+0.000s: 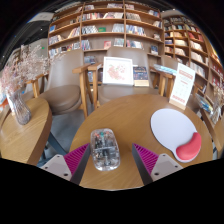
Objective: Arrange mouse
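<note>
Starting at the left, a vase of dried stems (17, 85) stands on a neighbouring round table, and then we come to the jaws (108, 160), spread wide, with the translucent mouse (104, 147) sitting on the wooden bench (120, 115) between the magenta pads (75, 157), a gap showing at either side, so nothing is gripped. Further right lies the white mouse mat (175, 128) with its red wrist rest (189, 151), bare of any mouse. By my reckoning the job is barely begun: grasp, carry and placement all remain.
</note>
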A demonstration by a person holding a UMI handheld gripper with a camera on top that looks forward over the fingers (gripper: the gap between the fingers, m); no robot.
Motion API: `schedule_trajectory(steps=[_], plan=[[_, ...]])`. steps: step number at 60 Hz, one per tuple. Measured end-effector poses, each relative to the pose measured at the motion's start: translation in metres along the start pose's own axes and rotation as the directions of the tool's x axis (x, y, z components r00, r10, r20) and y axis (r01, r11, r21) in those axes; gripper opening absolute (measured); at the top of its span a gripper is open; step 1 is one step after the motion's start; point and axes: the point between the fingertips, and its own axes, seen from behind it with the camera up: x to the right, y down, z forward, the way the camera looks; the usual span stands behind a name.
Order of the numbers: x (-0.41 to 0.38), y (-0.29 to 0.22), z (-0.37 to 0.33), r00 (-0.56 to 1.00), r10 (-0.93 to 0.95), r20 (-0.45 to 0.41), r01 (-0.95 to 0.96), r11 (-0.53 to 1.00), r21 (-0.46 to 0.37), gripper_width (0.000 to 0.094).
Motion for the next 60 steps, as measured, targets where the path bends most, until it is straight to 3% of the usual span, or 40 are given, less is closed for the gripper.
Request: schedule_trajectory(steps=[21,24,26,27,31,50,60], plan=[[0.002,-0.013,0.016,1.000,0.017,0.000,-0.017,1.000,-0.007,0.0837],[-0.001,-0.014,0.018,1.000,0.011,0.008,-0.011,1.000,-0.002,0.0752],[-0.005,-0.015,0.017,1.000,-0.003,0.020,0.003,1.000,0.001,0.0581],[-0.006,-0.015,0.018,1.000,-0.006,0.022,0.005,1.000,0.003,0.0451],[-0.003,-0.014,0.017,1.000,-0.010,0.005,0.010,1.000,-0.007,0.0419],[0.047,-0.093,-0.037,0.998,0.026,0.051,-0.032,0.992,0.123,0.0415],[0.154,-0.133,-0.028,0.998,0.036,-0.050,-0.026,0.983,0.183,0.0415]])
